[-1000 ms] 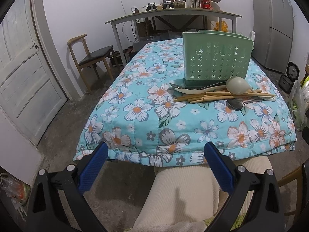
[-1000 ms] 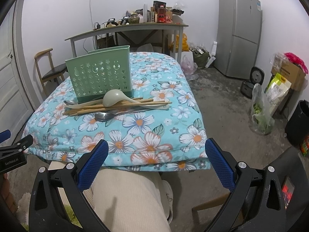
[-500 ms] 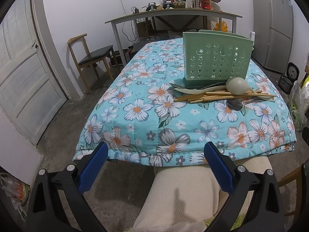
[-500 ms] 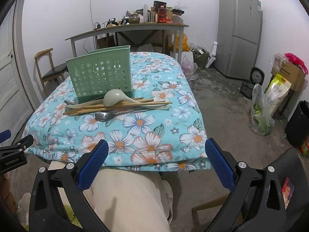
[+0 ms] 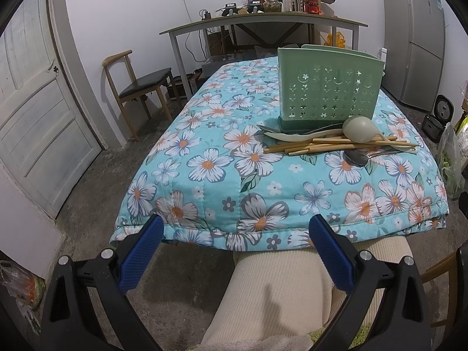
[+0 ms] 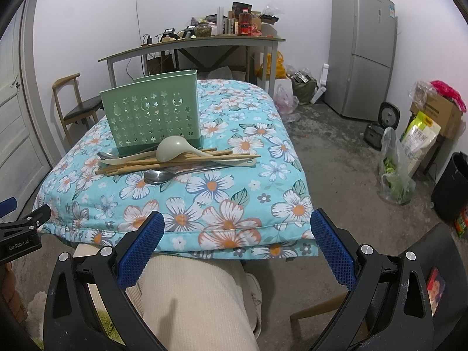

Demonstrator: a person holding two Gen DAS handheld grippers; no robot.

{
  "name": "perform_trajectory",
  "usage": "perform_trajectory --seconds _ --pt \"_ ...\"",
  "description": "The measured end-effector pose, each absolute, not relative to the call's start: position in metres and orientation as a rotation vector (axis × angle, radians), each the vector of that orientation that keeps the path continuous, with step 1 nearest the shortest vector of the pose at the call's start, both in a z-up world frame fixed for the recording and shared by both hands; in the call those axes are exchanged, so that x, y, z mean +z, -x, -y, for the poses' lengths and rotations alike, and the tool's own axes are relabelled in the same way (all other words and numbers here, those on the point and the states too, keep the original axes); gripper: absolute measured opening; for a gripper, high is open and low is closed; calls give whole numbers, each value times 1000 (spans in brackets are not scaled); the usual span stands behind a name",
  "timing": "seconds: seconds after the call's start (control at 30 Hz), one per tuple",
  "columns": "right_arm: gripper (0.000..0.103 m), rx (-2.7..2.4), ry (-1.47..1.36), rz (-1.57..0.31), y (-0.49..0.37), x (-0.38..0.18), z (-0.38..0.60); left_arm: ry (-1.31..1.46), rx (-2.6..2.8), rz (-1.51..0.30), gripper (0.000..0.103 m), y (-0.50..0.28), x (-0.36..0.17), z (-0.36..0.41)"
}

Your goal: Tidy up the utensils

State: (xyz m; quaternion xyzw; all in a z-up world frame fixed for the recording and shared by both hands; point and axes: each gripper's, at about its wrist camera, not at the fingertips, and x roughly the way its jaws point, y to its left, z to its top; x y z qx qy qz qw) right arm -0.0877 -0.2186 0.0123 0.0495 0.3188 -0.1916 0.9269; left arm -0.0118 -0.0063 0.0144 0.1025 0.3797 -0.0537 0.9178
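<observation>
On floral quilt [image 5: 204, 175], utensil pile [image 5: 336, 144].

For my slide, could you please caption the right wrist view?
Open right gripper faces utensils piled before a green holder.

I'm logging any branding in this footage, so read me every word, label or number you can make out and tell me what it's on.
"GenRobot.AI": white print on the black body of the left gripper, seen at the left edge of the right wrist view.
Blue sticker on the fridge: too small to read.
Labels on the bottles on the back table: blurred.
Print on the yellow-green bag on the floor: unreadable.
Nothing is printed on the green utensil holder, only cut-out shapes.
</observation>
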Motion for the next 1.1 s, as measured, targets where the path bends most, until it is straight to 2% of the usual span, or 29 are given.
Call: perform_trajectory --seconds 0.7,1.1 --pt "95 -398 -107 -660 86 9 222 -212 -116 -806 97 7 6 7" --pt "95 -360 -111 -692 46 -4 222 -250 -132 -832 97 -47 -10 12"
